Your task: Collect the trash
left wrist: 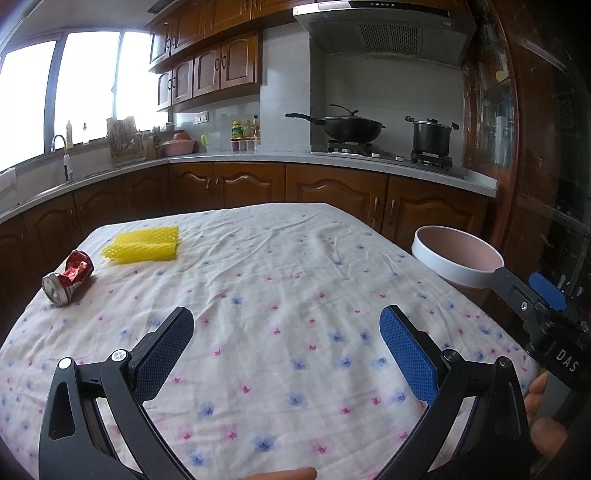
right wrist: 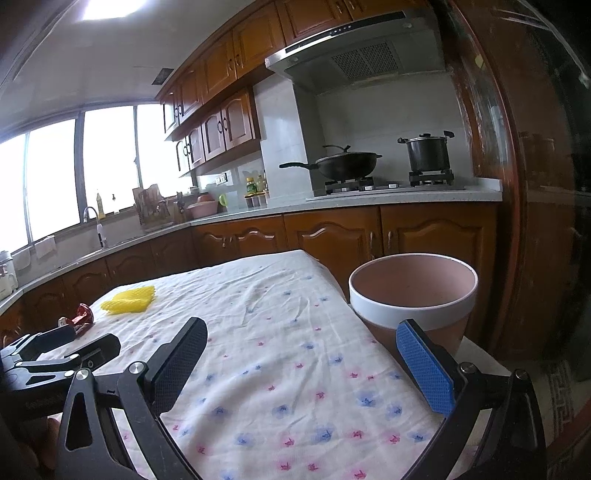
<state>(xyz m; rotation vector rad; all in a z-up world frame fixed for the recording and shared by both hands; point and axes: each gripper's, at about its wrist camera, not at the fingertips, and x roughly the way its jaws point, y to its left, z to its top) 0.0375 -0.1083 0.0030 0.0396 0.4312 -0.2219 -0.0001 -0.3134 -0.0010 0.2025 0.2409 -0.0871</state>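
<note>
Windows (left wrist: 62,92): bright daylight, ahead-left of the grippers.
Cabinets (left wrist: 207,70): brown wood, above and below the counter (left wrist: 258,159).
Range hood (left wrist: 384,29): ahead-right, over the stove (left wrist: 391,155).
Table (left wrist: 280,266): floral cloth, directly below.

text: "DAS" | on: right hand-held gripper (left wrist: 546,291) body | rest: unreadable

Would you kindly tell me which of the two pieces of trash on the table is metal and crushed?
The red drink can, lying on its side at the table's left edge. The yellow foam netting beyond it is soft mesh.
</note>
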